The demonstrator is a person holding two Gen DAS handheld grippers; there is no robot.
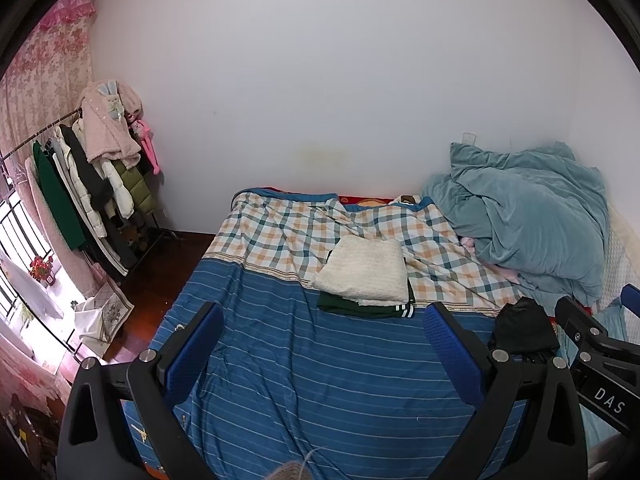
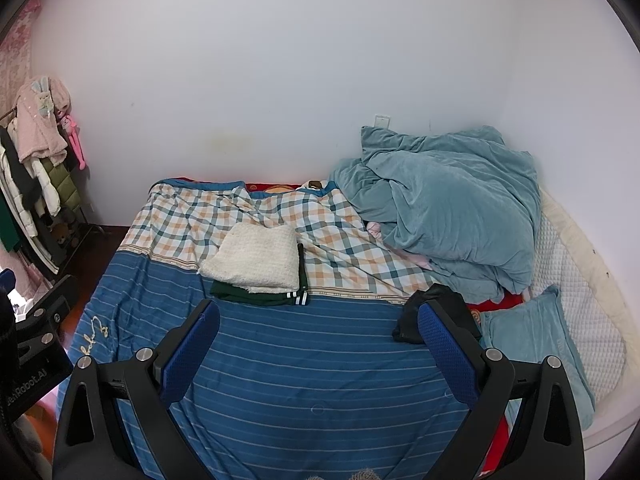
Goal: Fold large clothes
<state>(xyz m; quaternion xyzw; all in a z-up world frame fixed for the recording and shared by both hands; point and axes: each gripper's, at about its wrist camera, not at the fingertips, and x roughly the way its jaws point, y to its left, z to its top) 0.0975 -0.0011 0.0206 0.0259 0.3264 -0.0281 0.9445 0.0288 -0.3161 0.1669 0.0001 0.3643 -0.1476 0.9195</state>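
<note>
Both the left gripper (image 1: pixel 324 348) and right gripper (image 2: pixel 319 344) hover spread above the blue striped bed (image 2: pixel 304 376); a folded cream knitted sweater (image 2: pixel 256 256) tops a dark green garment (image 2: pixel 248 295).

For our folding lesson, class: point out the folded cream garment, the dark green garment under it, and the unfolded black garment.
Cream garment (image 2: pixel 256 256), right wrist view, middle of top face.
Dark green garment (image 2: pixel 248 294), right wrist view, exposed front edge.
Black garment (image 1: pixel 520 324), left wrist view, middle of heap.

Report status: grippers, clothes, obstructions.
Left gripper and right gripper open, empty, above blue striped bedsheet. Folded cream knit garment stacked on folded dark green garment. Crumpled black garment unfolded, right.
</note>
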